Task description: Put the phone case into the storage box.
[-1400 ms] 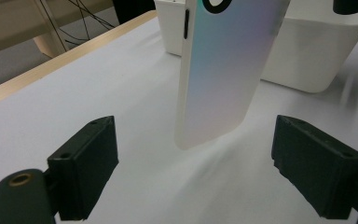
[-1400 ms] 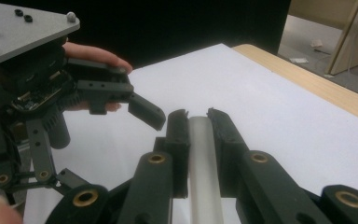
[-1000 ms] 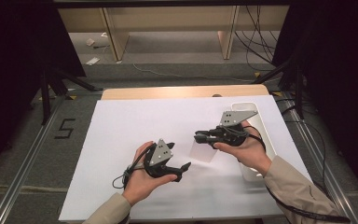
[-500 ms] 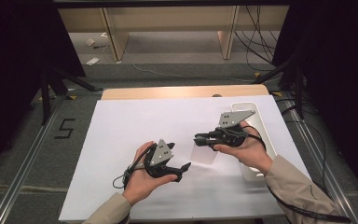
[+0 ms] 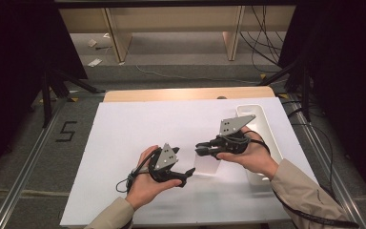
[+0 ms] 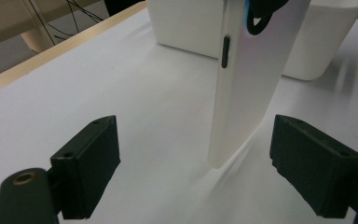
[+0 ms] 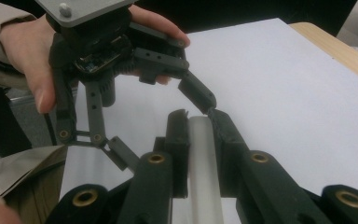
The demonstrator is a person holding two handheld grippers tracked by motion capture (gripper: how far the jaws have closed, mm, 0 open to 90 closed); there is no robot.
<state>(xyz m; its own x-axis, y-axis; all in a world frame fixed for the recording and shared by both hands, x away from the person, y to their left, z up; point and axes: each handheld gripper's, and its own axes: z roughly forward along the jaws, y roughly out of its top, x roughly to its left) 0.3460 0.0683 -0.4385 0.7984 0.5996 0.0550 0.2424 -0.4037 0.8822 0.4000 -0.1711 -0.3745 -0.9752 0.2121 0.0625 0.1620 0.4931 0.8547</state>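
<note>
Your right tool [image 5: 201, 149] is clamped on the top edge of a white phone-shaped slab [image 5: 207, 164], holding it upright just right of centre in the high view, with its lower end down at or just above the white surface [image 5: 124, 129]; whether it touches there cannot be told. In the left gripper view the slab [image 6: 247, 88] stands tall in the upper middle of the frame, narrow edge toward you, with a small dark side button high on that edge and a smooth, faintly glossy white skin. It looks stiff, thin and fairly light, so it should not sag, but that slick finish will likely slide under hard pads and the glass-like faces may not take a knock well. Your left tool [image 6: 214, 163] stands with its jaws wide apart, one to either side of the slab's lower end and not touching it. Take hold across the two broad faces, low down and clear of the button, and close squarely so the slab does not twist. In the right gripper view the rounded white edge [image 7: 204, 158] sits pinched between the black jaws. The white tray [image 5: 262, 124] lies at the right edge of the surface, behind the slab.
</note>
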